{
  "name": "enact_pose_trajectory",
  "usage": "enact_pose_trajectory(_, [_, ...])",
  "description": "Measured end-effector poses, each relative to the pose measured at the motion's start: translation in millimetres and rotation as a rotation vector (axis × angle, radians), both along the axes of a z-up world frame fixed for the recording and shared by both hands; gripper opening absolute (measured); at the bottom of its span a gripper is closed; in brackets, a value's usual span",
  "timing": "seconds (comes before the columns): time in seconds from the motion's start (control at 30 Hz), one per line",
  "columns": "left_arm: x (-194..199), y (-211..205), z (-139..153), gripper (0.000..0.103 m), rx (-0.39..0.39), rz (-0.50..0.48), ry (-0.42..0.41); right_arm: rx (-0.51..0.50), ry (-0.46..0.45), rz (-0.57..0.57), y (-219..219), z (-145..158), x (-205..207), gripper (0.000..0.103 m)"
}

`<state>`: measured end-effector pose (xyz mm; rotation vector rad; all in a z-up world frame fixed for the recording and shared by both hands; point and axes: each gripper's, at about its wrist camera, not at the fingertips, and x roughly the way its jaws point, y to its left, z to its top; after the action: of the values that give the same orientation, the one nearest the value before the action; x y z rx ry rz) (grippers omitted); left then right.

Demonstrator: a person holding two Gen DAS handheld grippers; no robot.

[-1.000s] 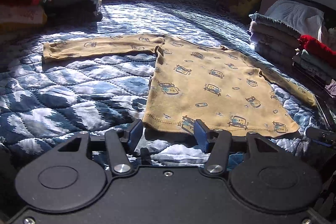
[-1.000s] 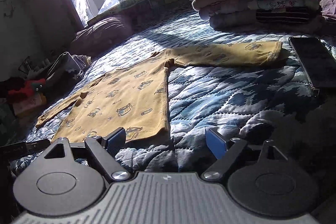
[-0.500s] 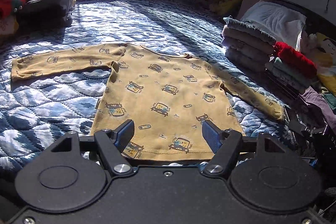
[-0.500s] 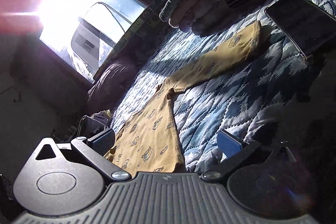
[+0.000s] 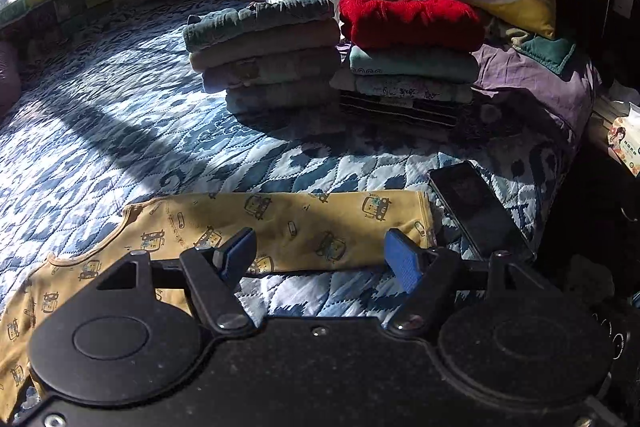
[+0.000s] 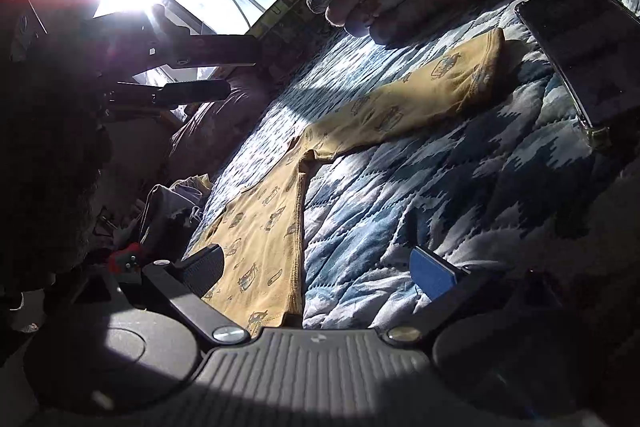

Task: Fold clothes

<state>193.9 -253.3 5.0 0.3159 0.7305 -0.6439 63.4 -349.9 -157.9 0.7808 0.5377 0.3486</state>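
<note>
Left gripper [image 5: 320, 255] hovers, jaws released, over the yellow shirt [image 5: 304, 223] sleeve; smartphone [image 5: 476, 211] at three o'clock; right gripper [image 6: 320, 267] likewise released.

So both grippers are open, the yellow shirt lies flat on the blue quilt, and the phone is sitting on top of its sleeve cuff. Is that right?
Not quite. In the left wrist view the phone lies on the quilt beside the sleeve cuff, not on it. The rest holds: the yellow shirt lies flat, and the left gripper and right gripper are both open.
</note>
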Motion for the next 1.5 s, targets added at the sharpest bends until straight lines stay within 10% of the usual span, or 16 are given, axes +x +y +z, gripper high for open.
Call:
enact_pose_trajectory(0.33, [59,-103,-42,0.042,0.116,-0.069,0.220,0.007,0.012,0.020,9,3,9,0.079])
enact_pose_trajectory(0.97, [62,-186,-101,0.030,0.374,-0.122,0.213,-0.005,0.028,0.020,11,-4,9,0.079])
enact_pose_trajectory(1.03, [63,-186,-98,0.013,0.369,-0.110,0.198,-0.006,0.027,0.020,11,-3,8,0.080])
enact_pose_trajectory(1.2, [57,-173,-80,0.009,0.334,-0.074,0.139,-0.010,0.025,0.007,13,0,7,0.081])
enact_pose_trajectory(1.5, [54,-69,-8,0.009,-0.006,0.120,0.120,-0.120,-0.023,-0.041,17,11,0,0.084])
